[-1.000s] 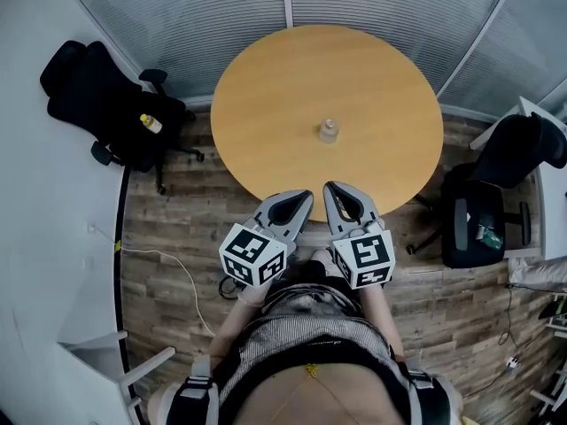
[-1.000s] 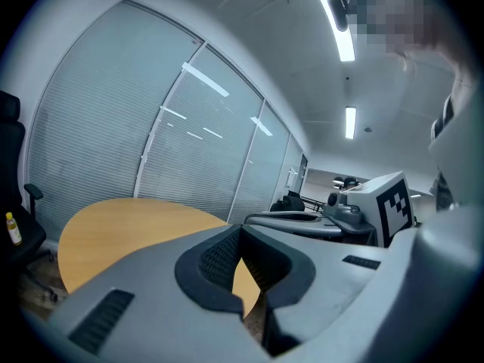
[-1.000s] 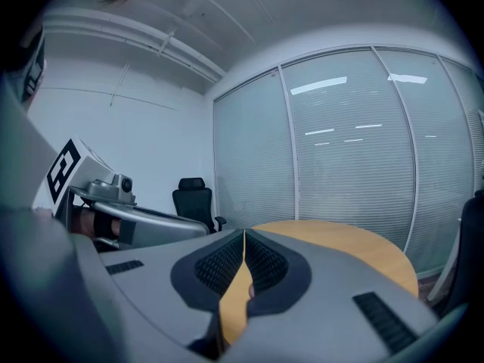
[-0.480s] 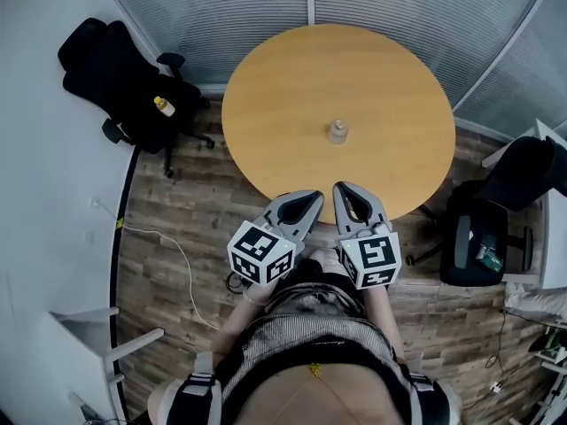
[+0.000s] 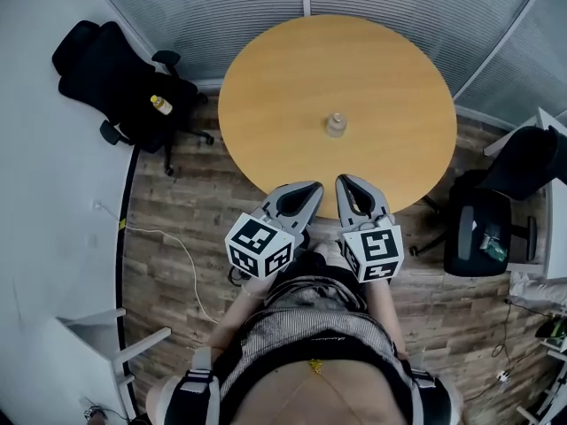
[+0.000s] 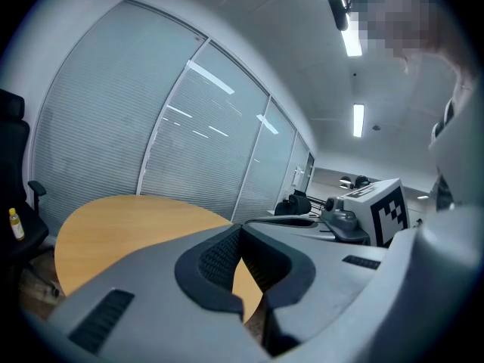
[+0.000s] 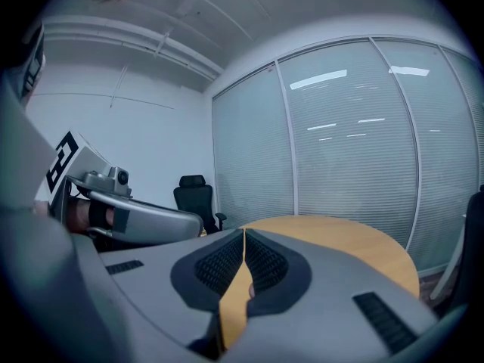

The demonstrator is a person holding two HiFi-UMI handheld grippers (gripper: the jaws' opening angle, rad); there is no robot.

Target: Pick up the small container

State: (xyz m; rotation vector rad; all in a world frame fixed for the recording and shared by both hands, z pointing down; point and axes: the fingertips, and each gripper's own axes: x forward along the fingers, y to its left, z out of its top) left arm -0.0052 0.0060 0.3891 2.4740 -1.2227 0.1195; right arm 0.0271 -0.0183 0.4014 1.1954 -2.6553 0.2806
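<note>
The small clear container stands upright near the middle of the round wooden table. My left gripper and right gripper hover side by side at the table's near edge, well short of the container. Both point toward it. In the left gripper view the jaws meet at their tips with nothing between them. The right gripper is likewise shut and holds nothing. In both gripper views the jaws hide the container.
A black office chair with a yellow bottle on its seat stands left of the table. Another black chair stands at the right beside a white desk. A cable lies on the wood floor. Blinds cover the glass walls behind.
The head camera has shifted slightly, so the table sits a little differently in frame. Both grippers stay shut at the table's near edge. The container has not moved.
</note>
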